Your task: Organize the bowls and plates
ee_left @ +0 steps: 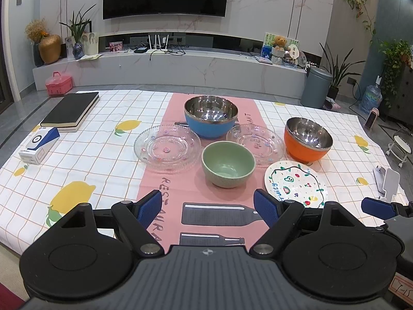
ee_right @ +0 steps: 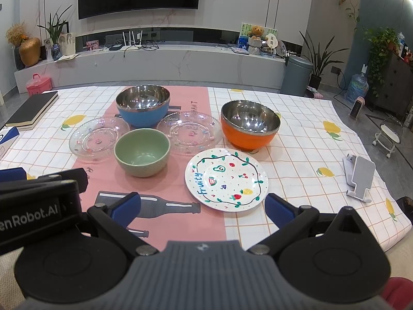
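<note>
- Ahead of the left tool (ee_left: 207, 208), fingers spread wide and empty, sits the green bowl (ee_left: 228, 163) on the table (ee_left: 103, 155).
- Beyond it: blue bowl (ee_left: 211, 116) between two glass plates (ee_left: 167, 149) (ee_left: 255, 140).
- Right tool (ee_right: 202, 210) gapes open too, holding nothing, with the fruit-painted plate (ee_right: 226, 179) just past its tips.
- Orange bowl (ee_right: 249, 126) stands behind that plate.
</note>
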A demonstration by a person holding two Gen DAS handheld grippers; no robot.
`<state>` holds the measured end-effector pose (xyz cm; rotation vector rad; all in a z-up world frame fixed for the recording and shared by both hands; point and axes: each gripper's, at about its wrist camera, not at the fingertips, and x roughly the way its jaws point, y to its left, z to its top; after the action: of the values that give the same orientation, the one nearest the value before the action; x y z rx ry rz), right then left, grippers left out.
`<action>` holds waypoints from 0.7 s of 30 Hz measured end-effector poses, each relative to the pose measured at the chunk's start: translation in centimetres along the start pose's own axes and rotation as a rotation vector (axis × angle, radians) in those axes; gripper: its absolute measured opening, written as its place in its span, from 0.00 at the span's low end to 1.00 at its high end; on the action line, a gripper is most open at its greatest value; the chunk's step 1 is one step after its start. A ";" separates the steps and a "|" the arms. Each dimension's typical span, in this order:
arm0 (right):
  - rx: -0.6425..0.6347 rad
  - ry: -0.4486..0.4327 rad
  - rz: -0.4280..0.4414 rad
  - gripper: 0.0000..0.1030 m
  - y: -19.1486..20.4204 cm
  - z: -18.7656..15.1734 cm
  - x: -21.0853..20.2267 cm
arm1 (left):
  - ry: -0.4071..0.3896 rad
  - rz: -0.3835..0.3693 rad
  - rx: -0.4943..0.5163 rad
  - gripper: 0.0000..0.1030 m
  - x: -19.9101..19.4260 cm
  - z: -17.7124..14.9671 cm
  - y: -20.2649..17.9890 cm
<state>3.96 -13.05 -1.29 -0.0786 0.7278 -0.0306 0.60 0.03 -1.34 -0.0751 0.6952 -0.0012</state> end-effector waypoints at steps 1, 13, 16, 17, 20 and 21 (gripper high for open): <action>0.001 -0.001 0.002 0.97 0.0 -0.2 0.1 | 0.000 0.000 0.000 0.92 0.0 0.0 0.0; -0.006 0.002 0.010 0.97 0.0 -0.4 0.2 | 0.001 0.000 0.000 0.92 0.0 -0.1 -0.1; -0.004 0.003 0.013 0.97 0.0 -0.3 0.1 | 0.000 -0.001 0.000 0.92 0.0 0.0 -0.1; -0.003 0.004 0.016 0.97 0.0 -0.2 0.2 | 0.001 -0.001 0.000 0.92 0.0 0.1 -0.1; 0.002 0.008 0.034 0.97 -0.2 -0.1 0.3 | -0.002 0.003 -0.001 0.92 0.1 -0.2 -0.1; 0.007 0.013 0.044 0.97 -0.3 -0.1 0.4 | -0.003 0.004 -0.001 0.92 0.2 -0.4 -0.1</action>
<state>4.21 -13.33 -1.60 -0.0558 0.7417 0.0089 0.52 -0.12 -1.78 -0.0750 0.6921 0.0032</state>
